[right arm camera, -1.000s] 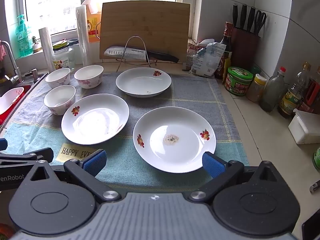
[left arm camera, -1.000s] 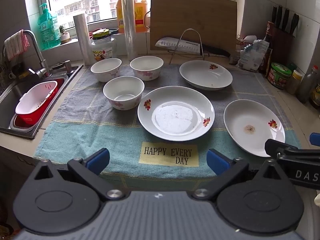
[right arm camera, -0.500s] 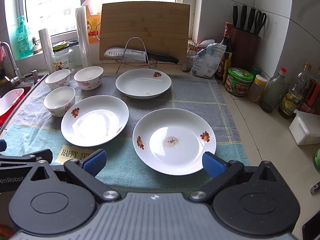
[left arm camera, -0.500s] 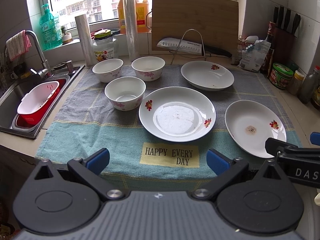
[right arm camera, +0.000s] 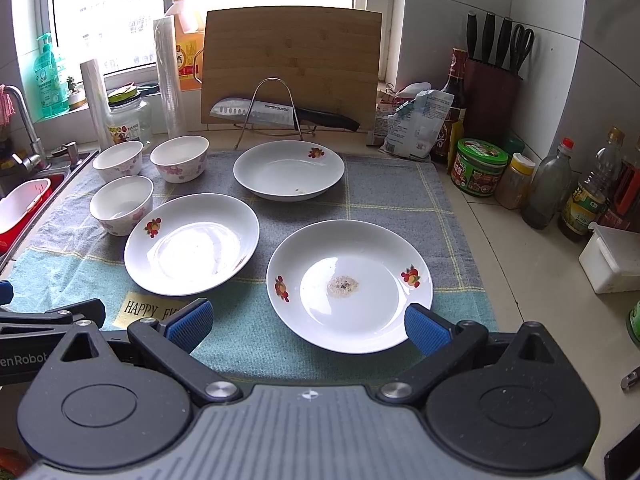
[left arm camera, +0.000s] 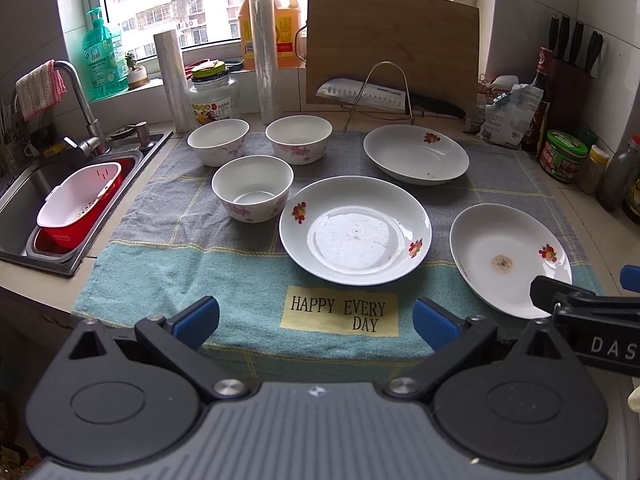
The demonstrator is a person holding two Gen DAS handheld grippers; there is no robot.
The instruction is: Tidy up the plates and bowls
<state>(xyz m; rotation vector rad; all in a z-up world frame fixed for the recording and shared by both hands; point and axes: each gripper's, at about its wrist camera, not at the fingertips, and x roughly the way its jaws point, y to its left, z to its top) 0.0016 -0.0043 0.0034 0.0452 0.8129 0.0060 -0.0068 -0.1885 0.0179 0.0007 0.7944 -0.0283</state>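
Three white plates with fruit prints lie on a towel (left arm camera: 168, 264): a middle plate (left arm camera: 355, 230) (right arm camera: 191, 243), a far plate (left arm camera: 416, 154) (right arm camera: 289, 169) and a near-right stained plate (left arm camera: 510, 260) (right arm camera: 349, 285). Three white floral bowls stand at the left: a near bowl (left arm camera: 252, 188) (right arm camera: 121, 204) and two far ones (left arm camera: 218, 141) (left arm camera: 299, 139). My left gripper (left arm camera: 316, 320) is open and empty above the towel's front edge. My right gripper (right arm camera: 306, 322) is open and empty, its right pad at the stained plate's near rim.
A sink (left arm camera: 24, 188) with a red and white colander (left arm camera: 78, 204) lies at the left. A cutting board (right arm camera: 290, 68), a knife on a wire stand (right arm camera: 280, 116), rolls, jars and bottles (right arm camera: 478, 166) line the back and right. A white box (right arm camera: 612, 258) sits at the right.
Both grippers have edged slightly forward toward the dishes. The jaws stay open and nothing on the towel has moved.
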